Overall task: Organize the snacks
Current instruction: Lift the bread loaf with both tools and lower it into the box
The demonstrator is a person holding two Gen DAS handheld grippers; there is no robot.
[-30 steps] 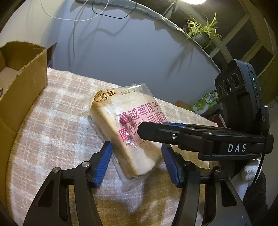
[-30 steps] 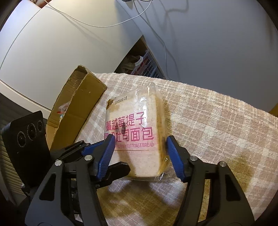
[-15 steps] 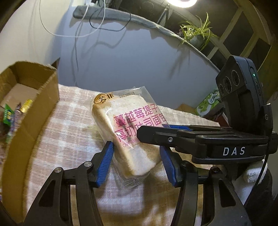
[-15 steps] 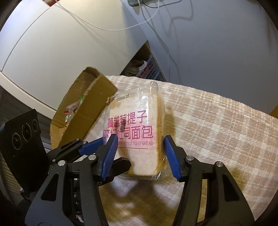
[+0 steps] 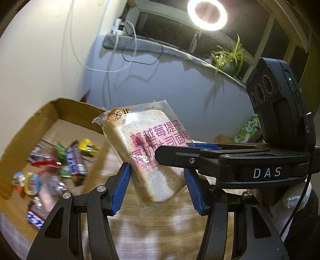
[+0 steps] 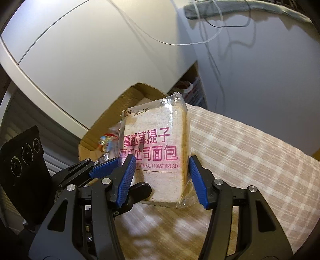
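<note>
A clear bag of thick-cut toast bread with pink print is held in the air, above the checked tablecloth. My left gripper and my right gripper both close their blue pads on its lower sides. The bag stands tilted, top end up. In the left wrist view the right gripper's black finger crosses in front of the bag. A cardboard box with several wrapped snacks lies to the left, below the bag's level.
The box also shows behind the bag in the right wrist view. A white wall with hanging cables is behind. A ring light and a potted plant are on a far ledge.
Both grippers have lifted the bread bag off the tablecloth and carried it up and toward the box; the box's inside with snacks has come into view.
</note>
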